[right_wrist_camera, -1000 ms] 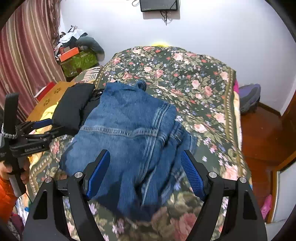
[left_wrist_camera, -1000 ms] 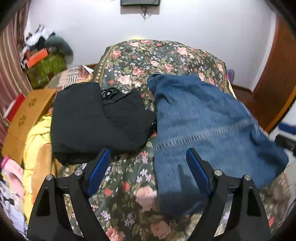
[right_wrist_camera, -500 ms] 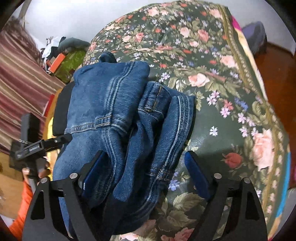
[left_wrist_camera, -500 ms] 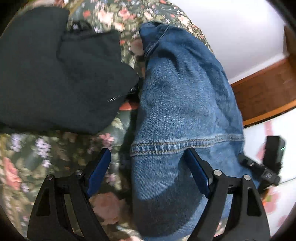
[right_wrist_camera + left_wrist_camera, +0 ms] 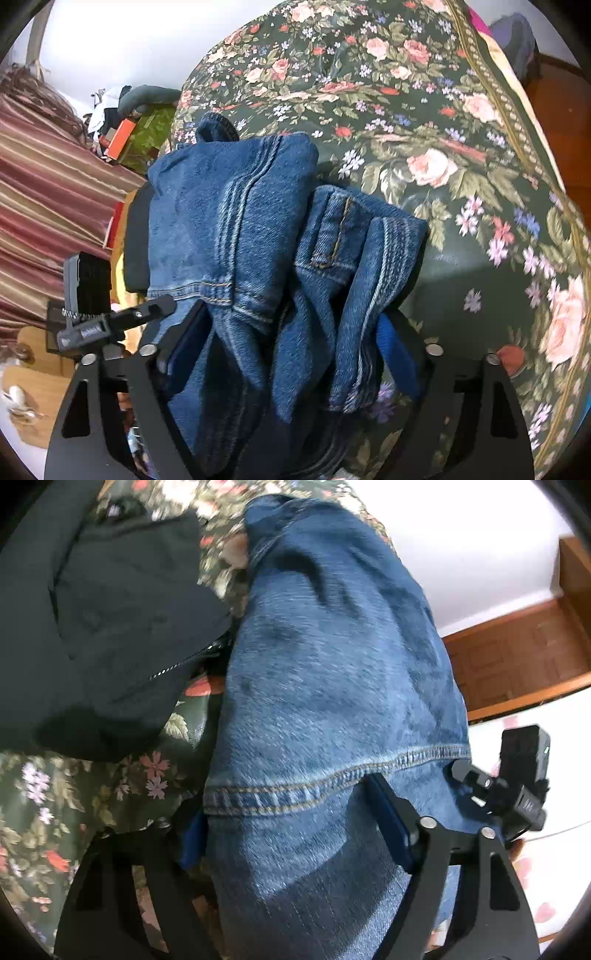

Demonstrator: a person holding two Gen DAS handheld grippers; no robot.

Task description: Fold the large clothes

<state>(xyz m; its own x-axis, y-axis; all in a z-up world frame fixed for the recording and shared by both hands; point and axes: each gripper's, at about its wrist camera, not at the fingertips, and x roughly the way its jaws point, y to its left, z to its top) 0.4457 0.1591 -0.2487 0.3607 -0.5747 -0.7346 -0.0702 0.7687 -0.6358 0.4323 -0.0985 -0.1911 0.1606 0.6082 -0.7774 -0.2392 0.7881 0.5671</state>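
A folded pair of blue jeans [image 5: 332, 686] lies on the floral bedspread [image 5: 48, 786]. In the left wrist view my left gripper [image 5: 291, 819] is open, its two blue pads straddling the near end of the jeans just below a stitched seam. In the right wrist view my right gripper [image 5: 291, 332] is open too, its pads on either side of the bunched waistband end of the jeans [image 5: 236, 229]. The right gripper also shows at the right in the left wrist view [image 5: 517, 786], and the left gripper at the left in the right wrist view [image 5: 110, 317].
A folded black garment [image 5: 92, 627] lies left of the jeans, touching them. The bedspread [image 5: 461, 147] spreads far right. A striped curtain [image 5: 44, 192] and a pile of clutter [image 5: 125, 122] stand left of the bed. Wooden floor [image 5: 517, 664] lies beyond.
Both grippers have dropped down and moved forward onto the jeans; the denim now sits between each pair of open pads, where before the grippers hovered above the bed.
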